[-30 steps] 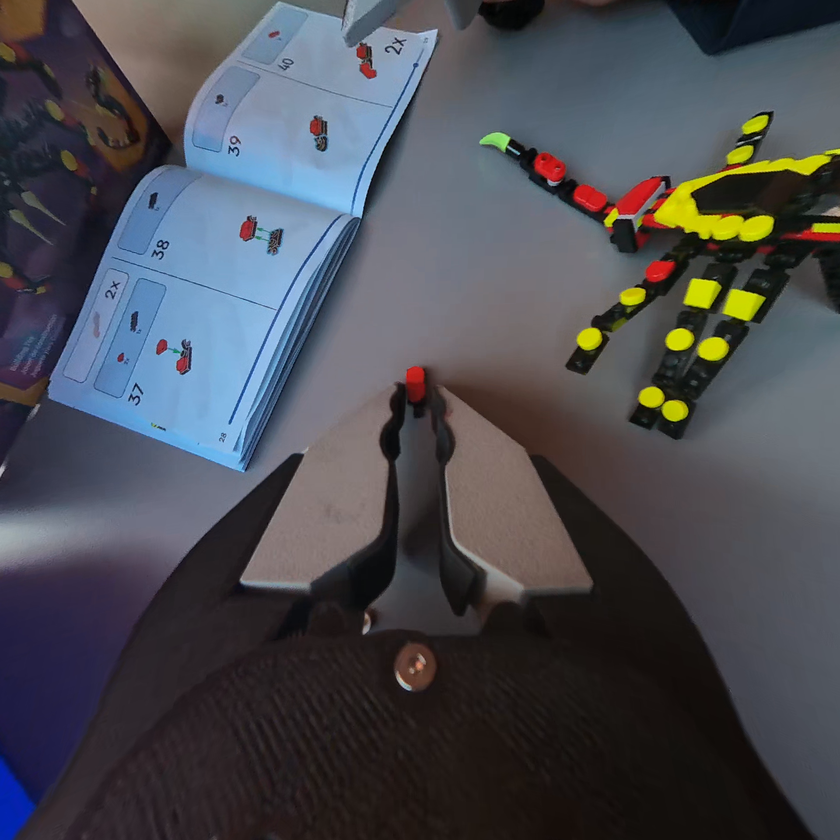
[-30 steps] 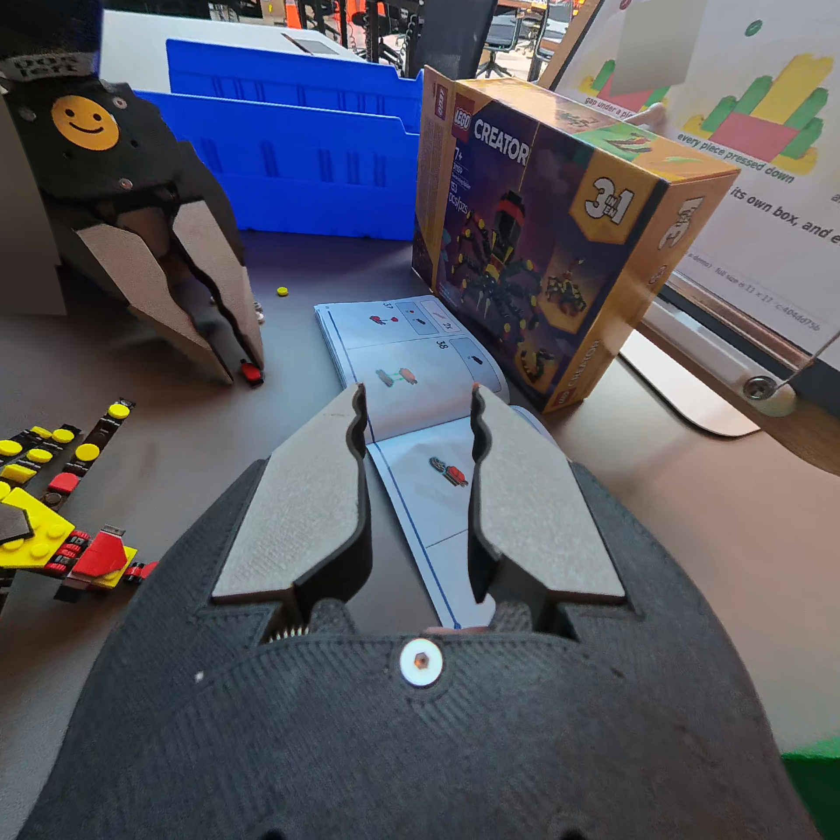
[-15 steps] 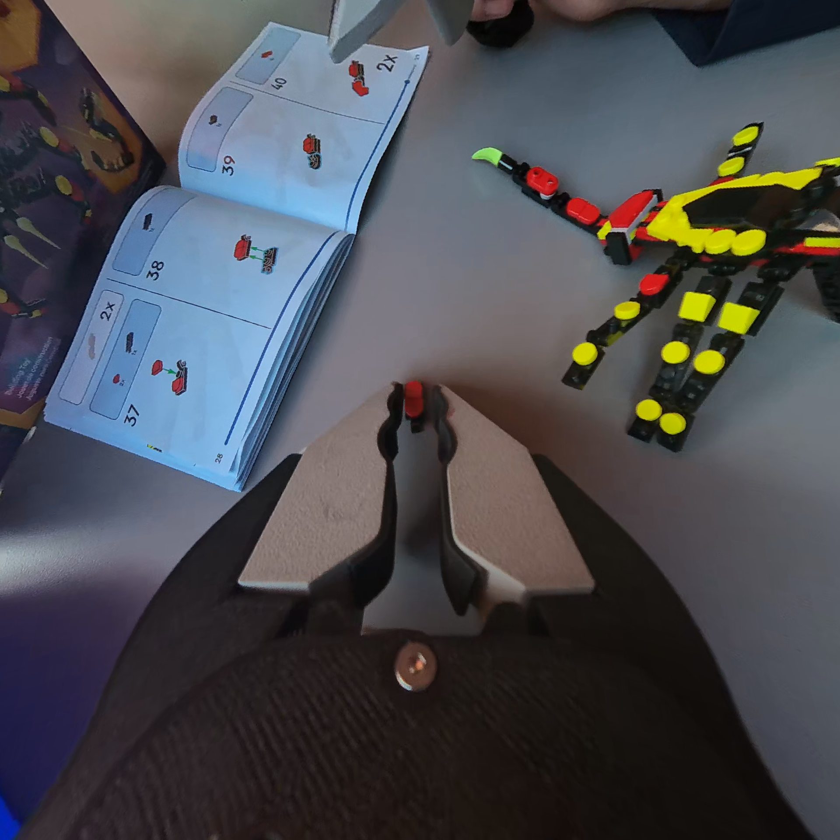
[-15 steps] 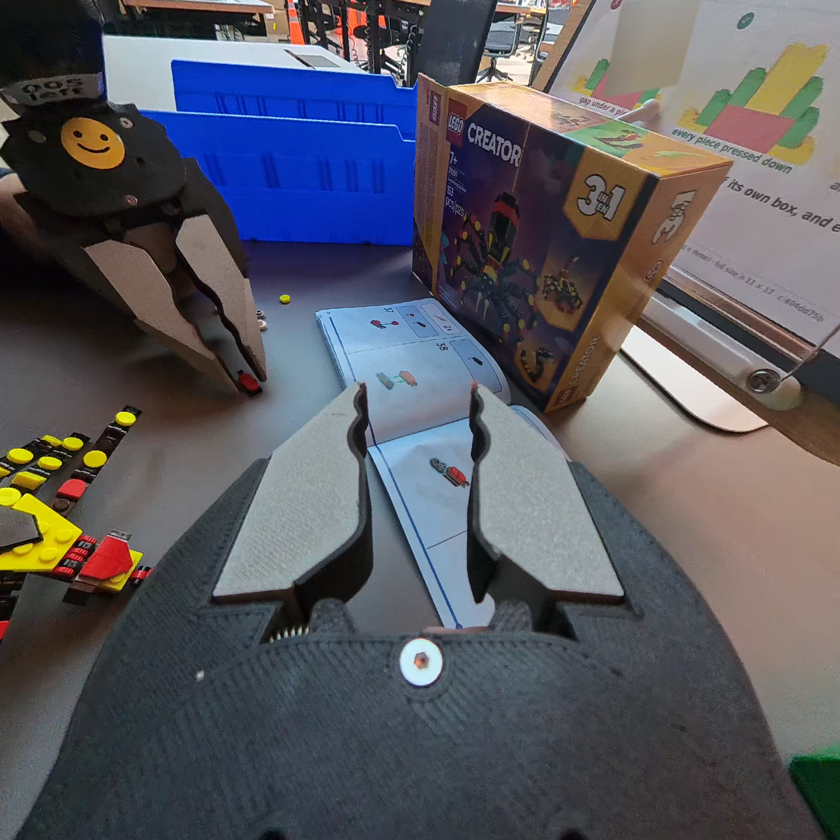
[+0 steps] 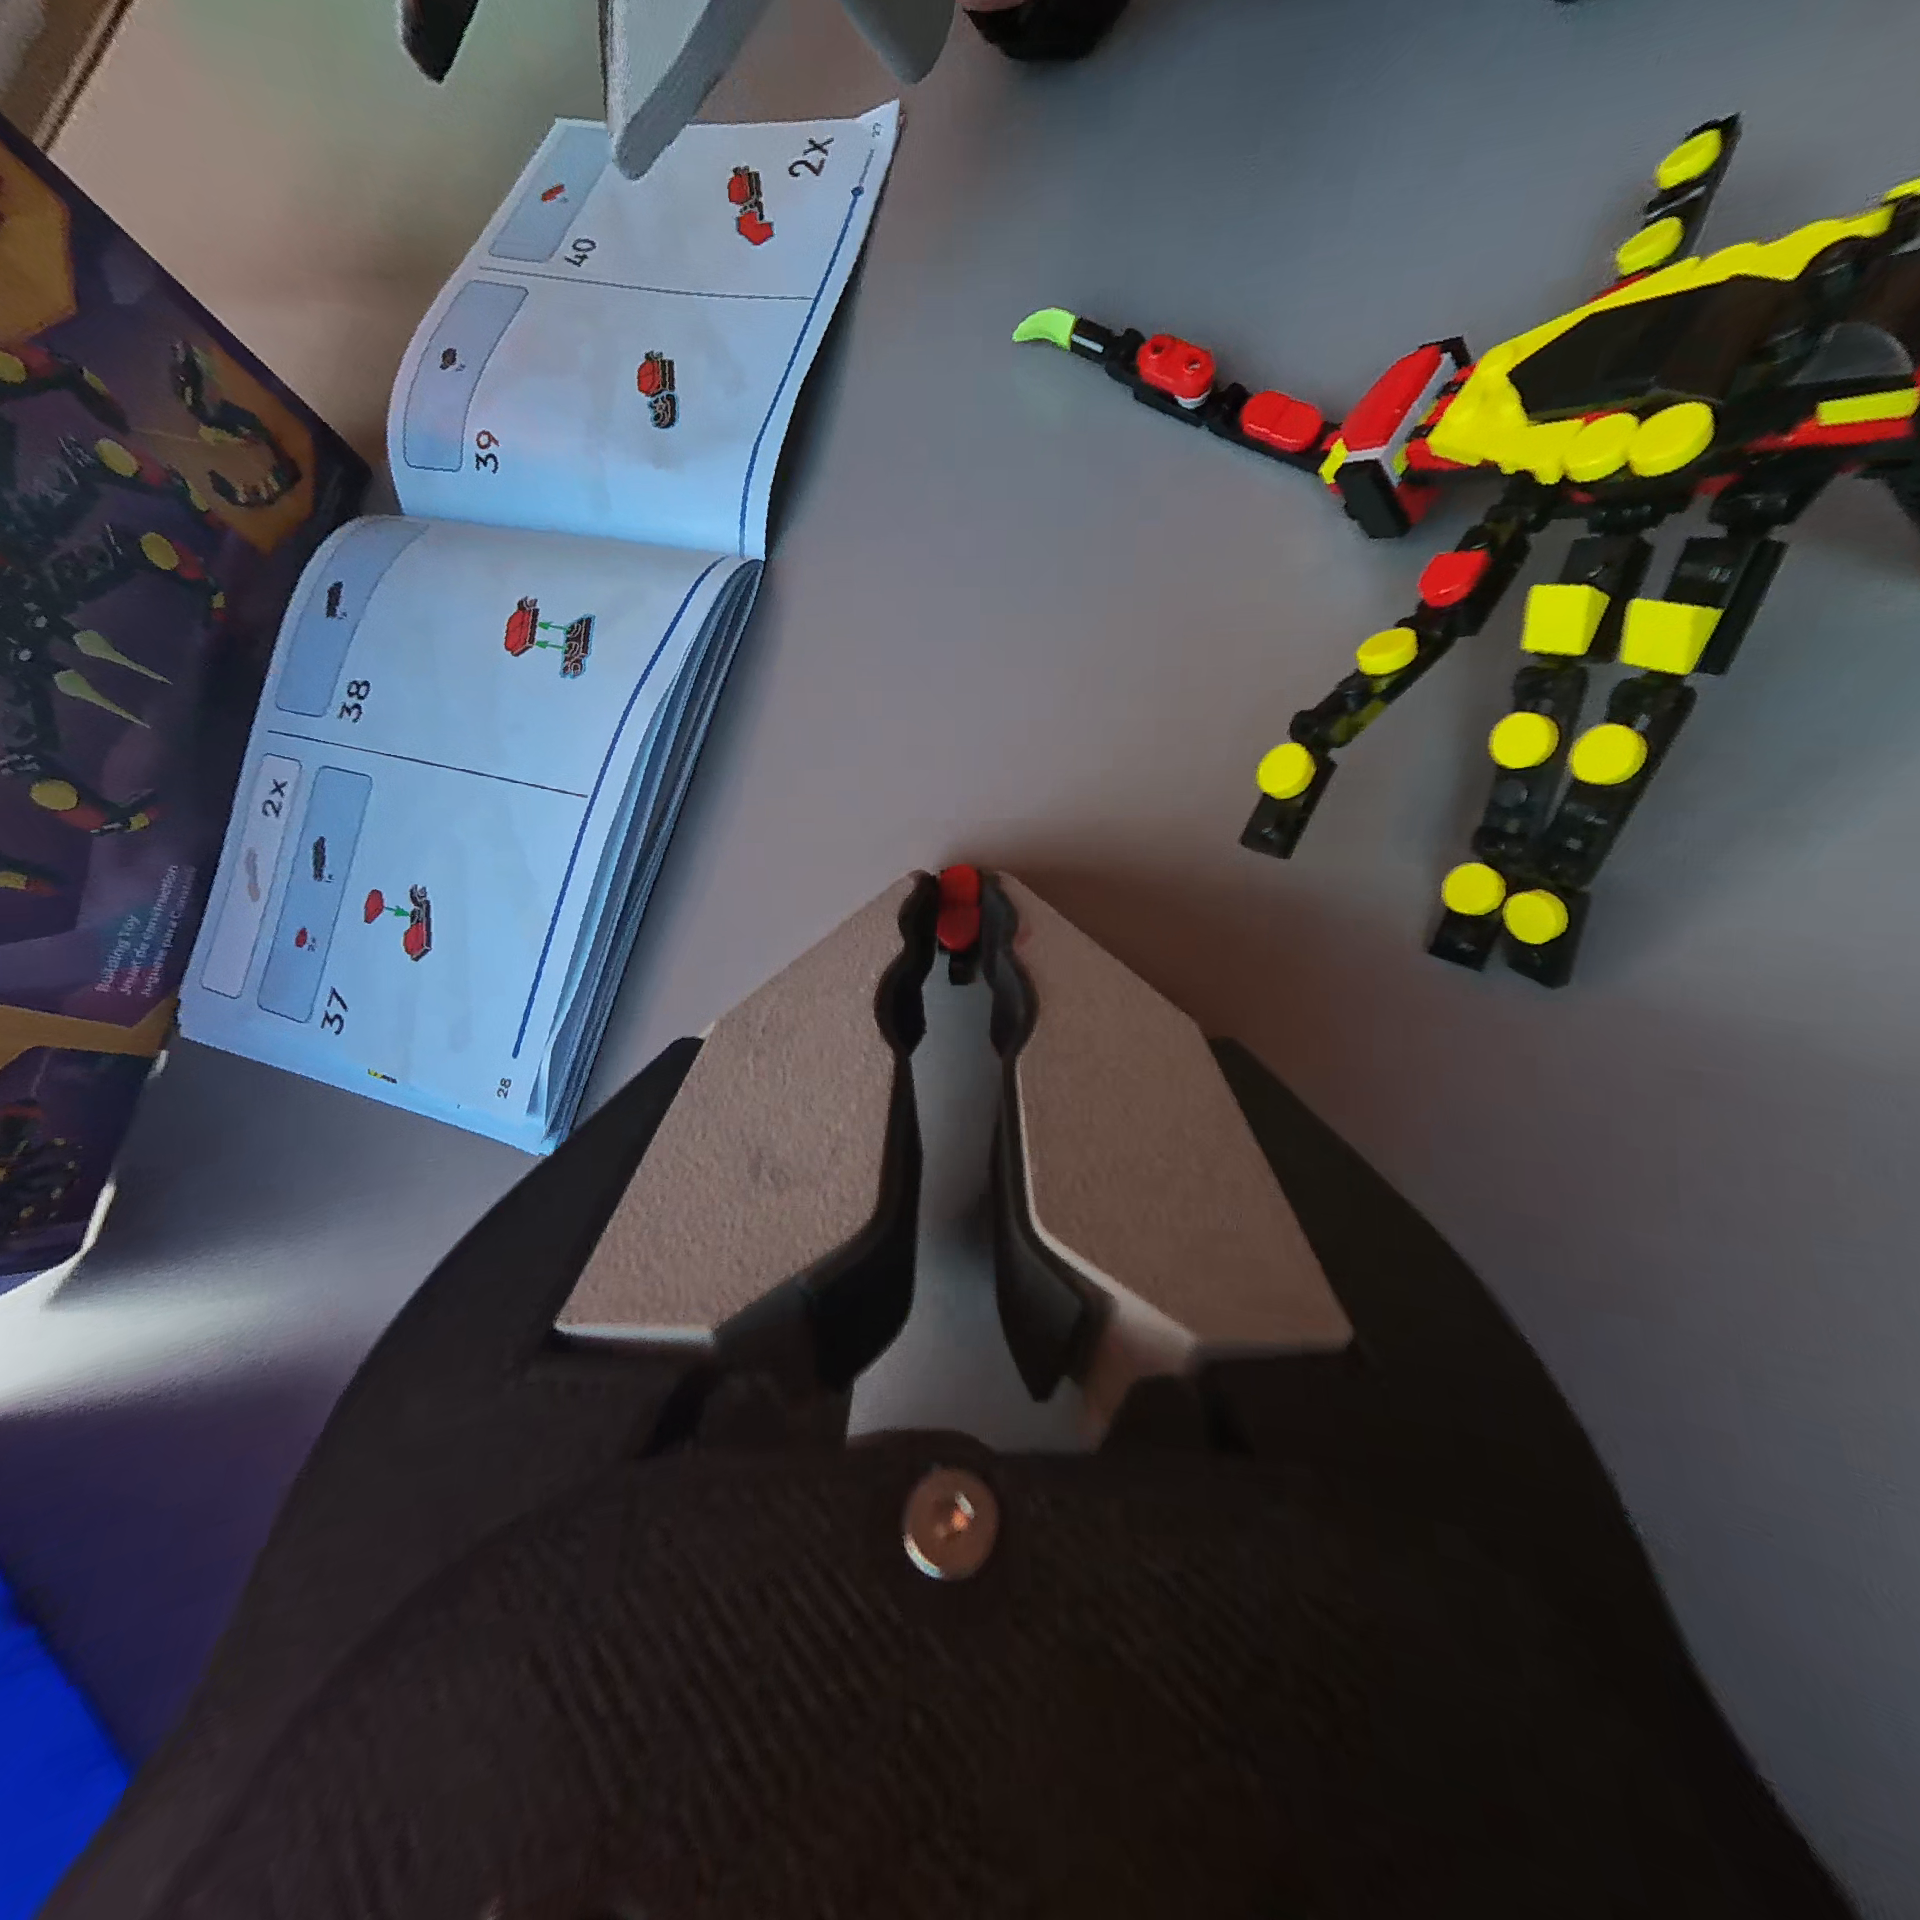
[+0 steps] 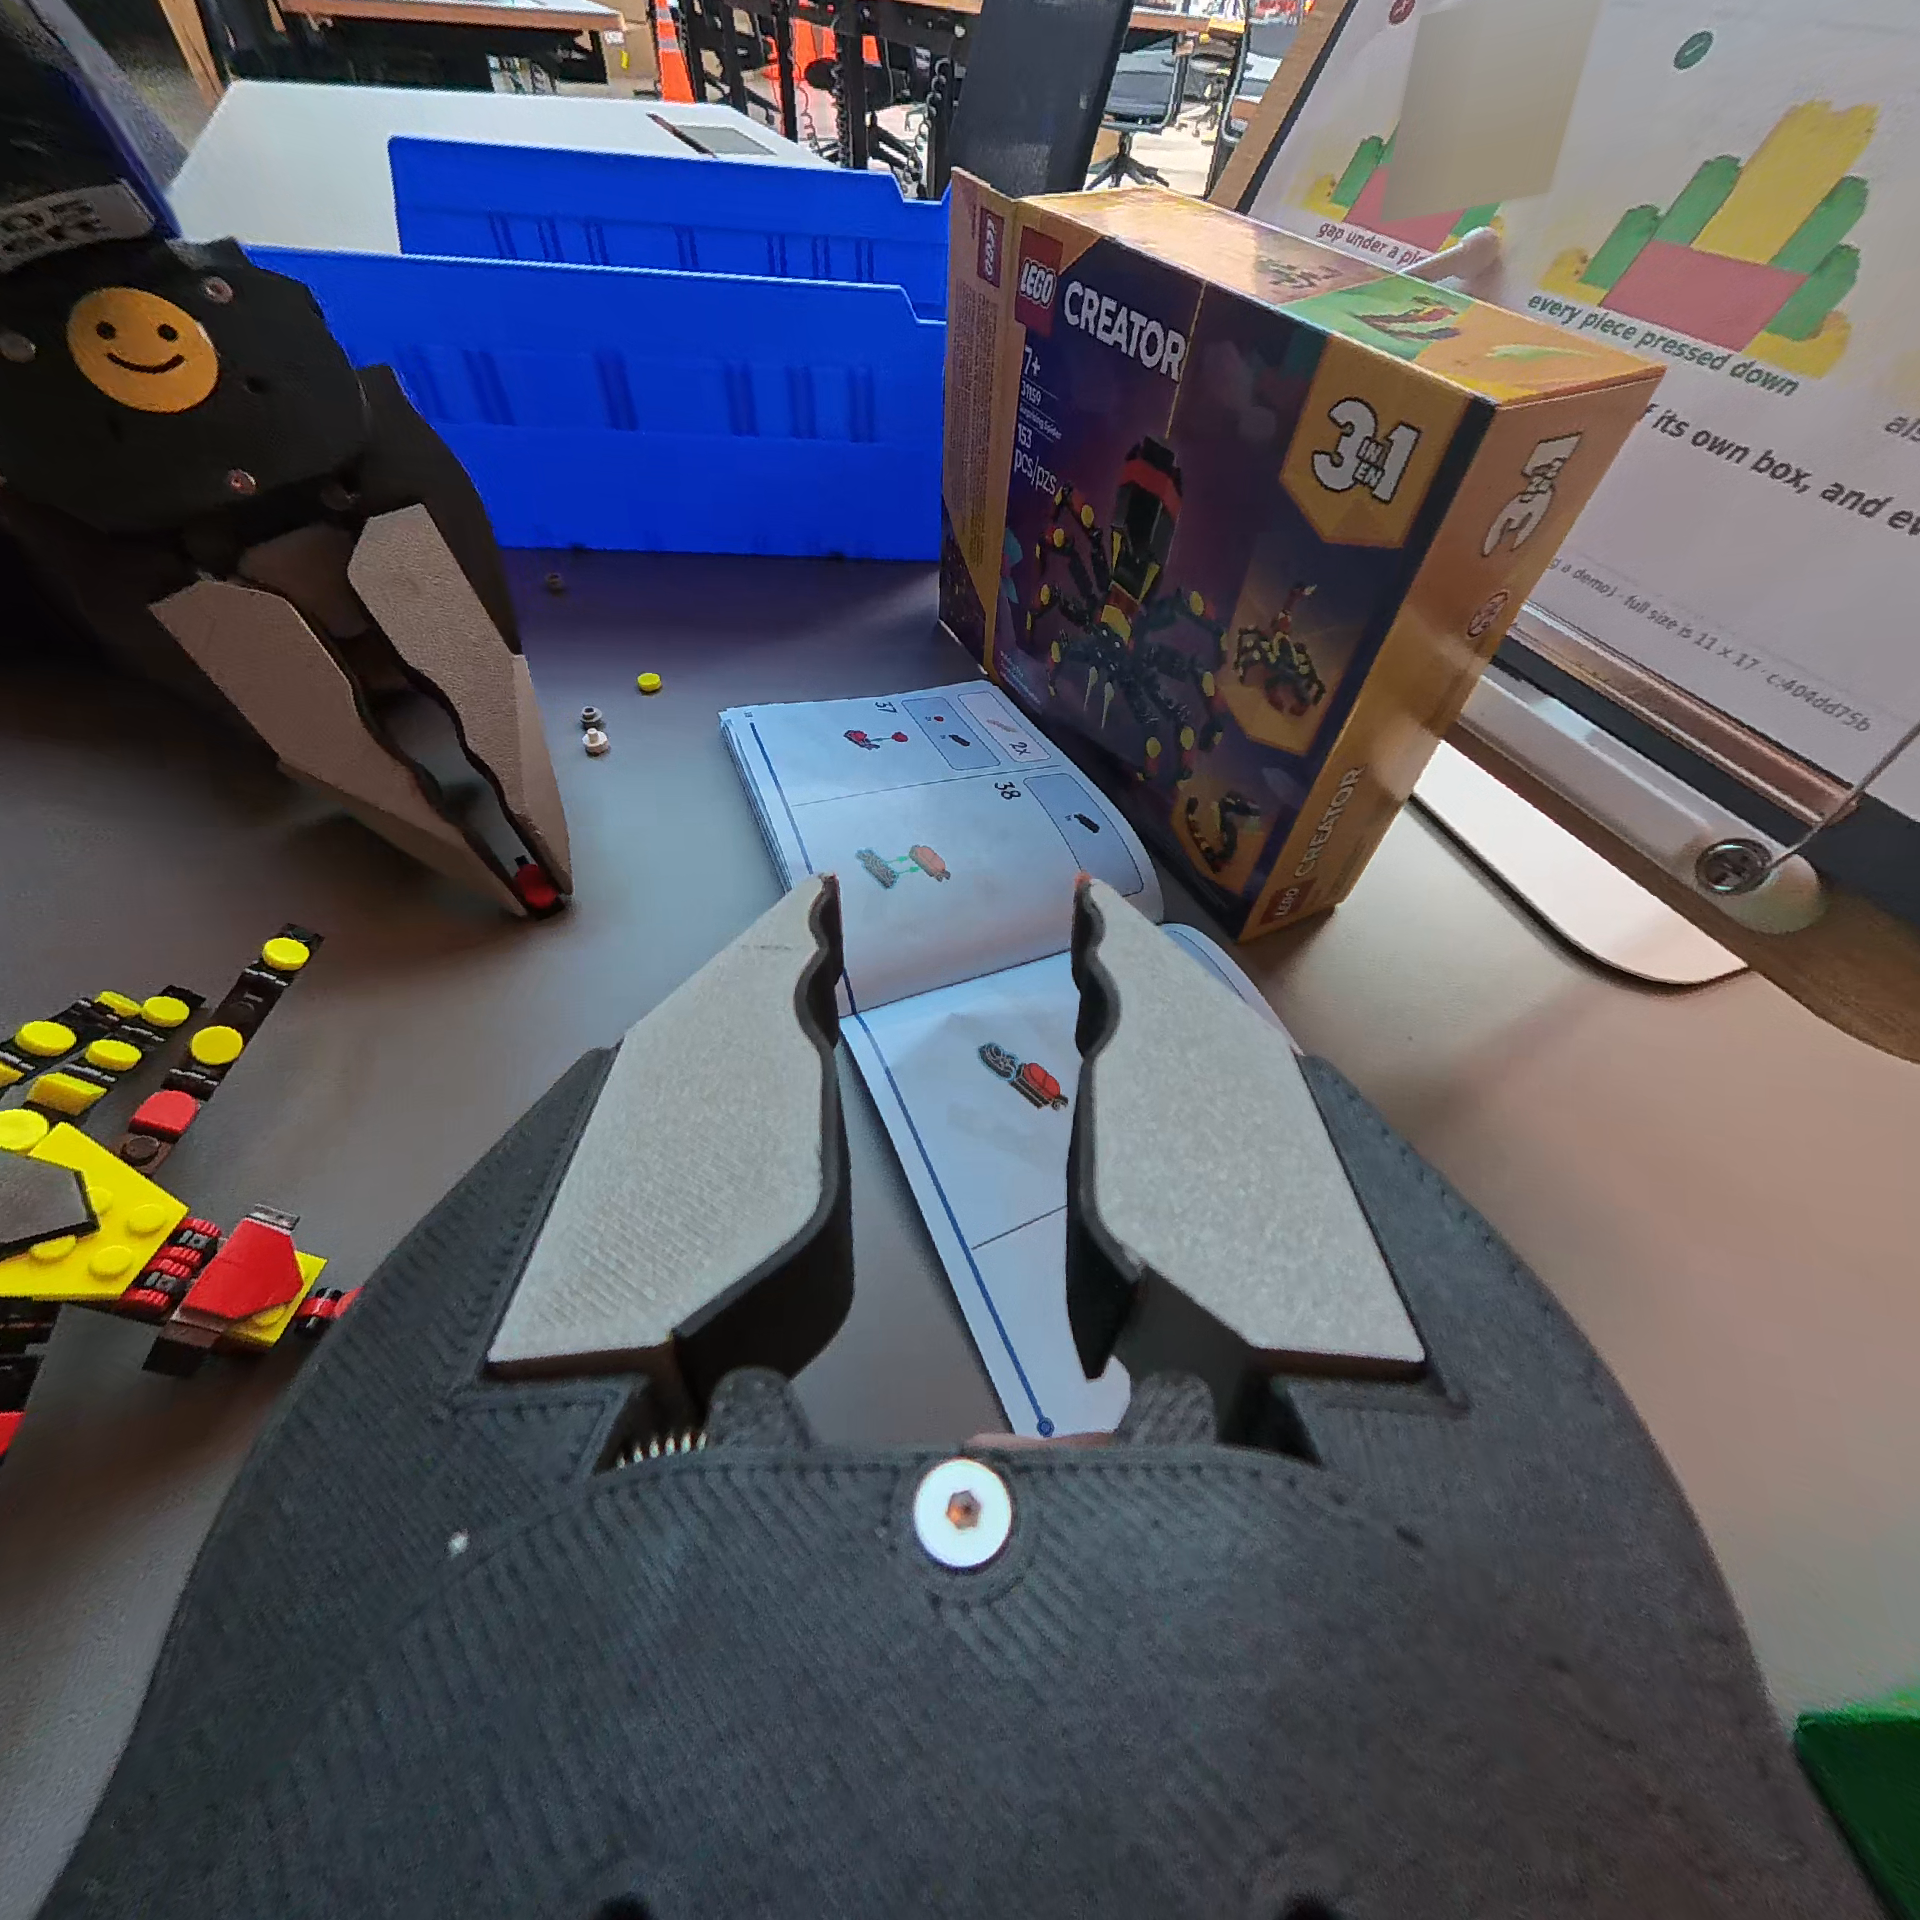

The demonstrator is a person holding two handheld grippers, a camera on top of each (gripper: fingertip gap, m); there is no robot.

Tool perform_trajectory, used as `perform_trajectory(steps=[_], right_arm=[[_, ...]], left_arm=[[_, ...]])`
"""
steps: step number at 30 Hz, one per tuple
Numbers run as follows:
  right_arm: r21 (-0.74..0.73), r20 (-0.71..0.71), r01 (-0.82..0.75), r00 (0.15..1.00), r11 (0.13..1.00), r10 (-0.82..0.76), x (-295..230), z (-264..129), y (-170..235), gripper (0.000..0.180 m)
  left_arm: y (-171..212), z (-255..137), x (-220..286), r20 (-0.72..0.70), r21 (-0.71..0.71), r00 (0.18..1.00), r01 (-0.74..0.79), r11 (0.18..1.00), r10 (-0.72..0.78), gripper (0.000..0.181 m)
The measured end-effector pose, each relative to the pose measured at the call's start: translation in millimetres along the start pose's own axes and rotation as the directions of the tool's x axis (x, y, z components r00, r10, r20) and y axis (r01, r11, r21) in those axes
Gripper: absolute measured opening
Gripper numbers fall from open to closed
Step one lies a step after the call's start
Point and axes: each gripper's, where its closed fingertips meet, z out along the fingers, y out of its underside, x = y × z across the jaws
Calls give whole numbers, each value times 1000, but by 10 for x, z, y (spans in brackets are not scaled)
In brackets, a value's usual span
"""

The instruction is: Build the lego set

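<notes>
1. Two grippers in play: left gripper (image 5: 958, 914) still pinching small red piece (image 5: 957, 909) at its tips, mid-frame, now tilted lower toward grey table (image 5: 1039, 644).
2. Right gripper (image 6: 951, 904) spread apart, empty, hanging over open instruction booklet (image 6: 935, 831) as before.
3. Probably readying the piece for pressing onto a mate.
4. Glossy, studded black-yellow model (image 5: 1558, 468) upper right of the left wrist view; matte paper pages, cardboard box (image 6: 1247, 520).
</notes>
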Motion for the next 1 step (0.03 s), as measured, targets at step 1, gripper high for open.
perform_trajectory(steps=[1], right_arm=[[0,0,0,1000,1000,0,0,-1,0,42]], left_arm=[[-2,3,-1,14,-1,1000,-18,1000,18,6]])
